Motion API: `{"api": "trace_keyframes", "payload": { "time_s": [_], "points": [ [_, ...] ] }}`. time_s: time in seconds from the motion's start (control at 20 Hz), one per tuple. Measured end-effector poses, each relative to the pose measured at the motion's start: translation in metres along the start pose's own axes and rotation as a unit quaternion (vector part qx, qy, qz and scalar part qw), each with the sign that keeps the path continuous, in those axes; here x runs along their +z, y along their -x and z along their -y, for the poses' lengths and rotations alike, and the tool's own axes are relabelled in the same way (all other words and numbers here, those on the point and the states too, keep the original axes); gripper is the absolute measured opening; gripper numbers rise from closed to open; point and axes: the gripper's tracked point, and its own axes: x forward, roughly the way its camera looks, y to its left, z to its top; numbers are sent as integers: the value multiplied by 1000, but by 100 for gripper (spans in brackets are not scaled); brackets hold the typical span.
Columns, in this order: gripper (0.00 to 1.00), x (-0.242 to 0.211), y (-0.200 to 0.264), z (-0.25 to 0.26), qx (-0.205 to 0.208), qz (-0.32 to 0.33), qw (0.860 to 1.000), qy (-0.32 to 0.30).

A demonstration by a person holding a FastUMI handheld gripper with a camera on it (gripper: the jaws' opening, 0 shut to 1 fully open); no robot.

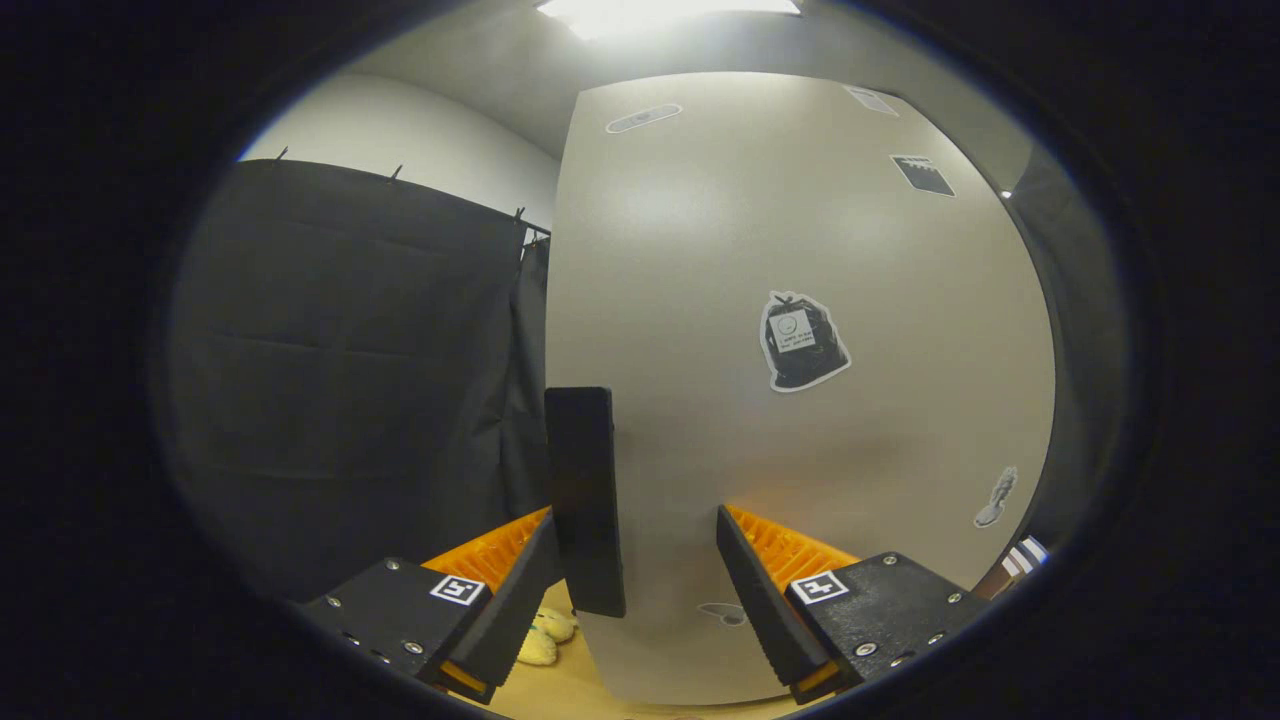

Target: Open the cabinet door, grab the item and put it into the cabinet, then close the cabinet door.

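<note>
Cabinet door, pale and stuck with small decals, looms right ahead of the tongs, its black handle standing upright between the fingers, hard by the left one. Tongs spread wide, gripping nothing. Down low beneath the left finger, a yellowish plush item on the tan surface.

Smooth matt cabinet door, matt black handle, cloth wall.

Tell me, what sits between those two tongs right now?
In the gripper view, the open tongs straddle the cabinet door's dark handle, close beside one finger, and bare door panel.
</note>
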Motion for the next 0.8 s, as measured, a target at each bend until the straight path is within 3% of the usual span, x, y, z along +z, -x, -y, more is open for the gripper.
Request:
{"api": "trace_keyframes", "payload": {
  "time_s": [0.2, 0.3, 0.45, 0.6, 0.8],
  "points": [
    [95, -14, 10, -1, -5, -17, 999, -46],
    [94, -24, 36, 1, -5, -17, 997, -80],
    [94, -51, 99, 26, -45, -19, 995, -83],
    [95, -72, 173, 82, -100, -1, 994, -45],
    [95, -134, 270, 217, -190, -24, 981, 12]
  ]
}}
